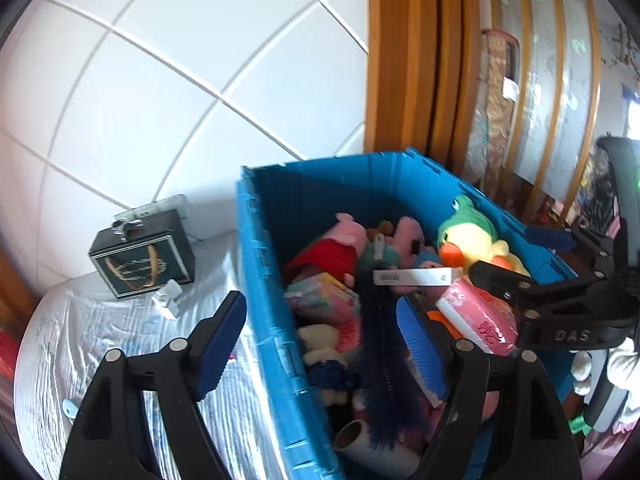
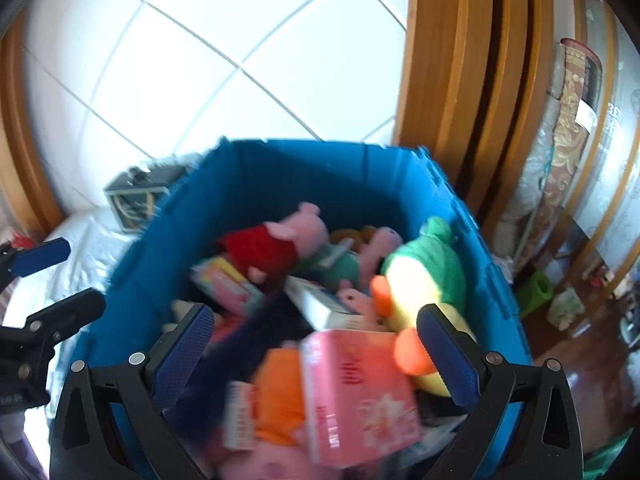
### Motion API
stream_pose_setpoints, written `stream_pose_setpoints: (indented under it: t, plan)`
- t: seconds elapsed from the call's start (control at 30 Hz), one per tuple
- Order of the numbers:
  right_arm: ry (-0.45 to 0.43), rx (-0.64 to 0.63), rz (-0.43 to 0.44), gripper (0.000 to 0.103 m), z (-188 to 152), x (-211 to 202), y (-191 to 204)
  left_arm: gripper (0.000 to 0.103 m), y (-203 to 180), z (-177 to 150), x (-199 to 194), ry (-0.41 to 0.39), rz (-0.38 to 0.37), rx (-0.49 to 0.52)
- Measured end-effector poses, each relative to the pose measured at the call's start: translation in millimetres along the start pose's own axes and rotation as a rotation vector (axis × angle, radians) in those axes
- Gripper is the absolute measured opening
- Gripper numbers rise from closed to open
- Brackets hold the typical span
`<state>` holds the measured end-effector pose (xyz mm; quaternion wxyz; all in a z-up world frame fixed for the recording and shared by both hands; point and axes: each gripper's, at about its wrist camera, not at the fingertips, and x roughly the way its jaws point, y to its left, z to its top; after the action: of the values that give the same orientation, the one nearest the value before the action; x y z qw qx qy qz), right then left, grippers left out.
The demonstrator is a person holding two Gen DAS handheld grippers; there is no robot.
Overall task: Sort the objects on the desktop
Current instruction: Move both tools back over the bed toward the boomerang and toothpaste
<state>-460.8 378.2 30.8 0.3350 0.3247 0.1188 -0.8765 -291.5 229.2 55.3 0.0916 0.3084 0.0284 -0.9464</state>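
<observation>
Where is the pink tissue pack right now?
The pink tissue pack lies on top of the pile in the blue crate, at its near right side, beside the yellow duck plush.

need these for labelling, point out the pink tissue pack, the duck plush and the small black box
pink tissue pack (image 2: pixel 360 392), right wrist view, on its pink front face
duck plush (image 1: pixel 472 236), left wrist view, on its yellow head
small black box (image 1: pixel 144 256), left wrist view, on its front panel
</observation>
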Motion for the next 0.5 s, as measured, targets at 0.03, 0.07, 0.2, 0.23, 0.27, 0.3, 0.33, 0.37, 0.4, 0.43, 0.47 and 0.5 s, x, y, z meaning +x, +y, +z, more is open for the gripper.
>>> stream_pose_setpoints:
  t: [0.03,0.07,0.2,0.23,0.27,0.3,0.33,0.37,0.4,0.43,0.47,0.5]
  plan:
    - [-0.011,-0.003,0.019,0.103,0,-5,7,0.077,9,-3,-5,-0.011,0.009,-0.015]
    - [-0.021,-0.010,0.038,0.103,-1,-9,15,0.077,18,-7,-10,-0.017,0.013,-0.030]
    - [-0.043,-0.054,0.095,0.103,0,-14,54,0.078,62,-24,-23,-0.028,0.055,-0.094]
    - [-0.047,-0.062,0.108,0.103,1,-14,65,0.078,75,-29,-24,-0.027,0.070,-0.110]
    - [-0.052,-0.067,0.120,0.103,1,-14,75,0.078,90,-35,-27,-0.025,0.081,-0.126]
    - [-0.059,-0.070,0.132,0.103,2,-15,86,0.078,104,-41,-28,-0.022,0.091,-0.142]
    - [-0.066,-0.073,0.143,0.103,3,-16,97,0.078,118,-48,-28,-0.016,0.096,-0.159]
    - [-0.072,-0.076,0.155,0.103,3,-17,108,0.078,131,-53,-28,-0.009,0.100,-0.171]
    - [-0.080,-0.078,0.169,0.103,3,-19,119,0.078,145,-60,-27,-0.001,0.105,-0.181]
    - [-0.089,-0.078,0.181,0.103,4,-20,131,0.078,160,-67,-27,0.009,0.116,-0.189]
    - [-0.094,-0.077,0.192,0.103,4,-20,141,0.078,173,-74,-26,0.019,0.131,-0.197]
    - [-0.098,-0.078,0.206,0.103,4,-20,153,0.078,188,-80,-25,0.028,0.147,-0.207]
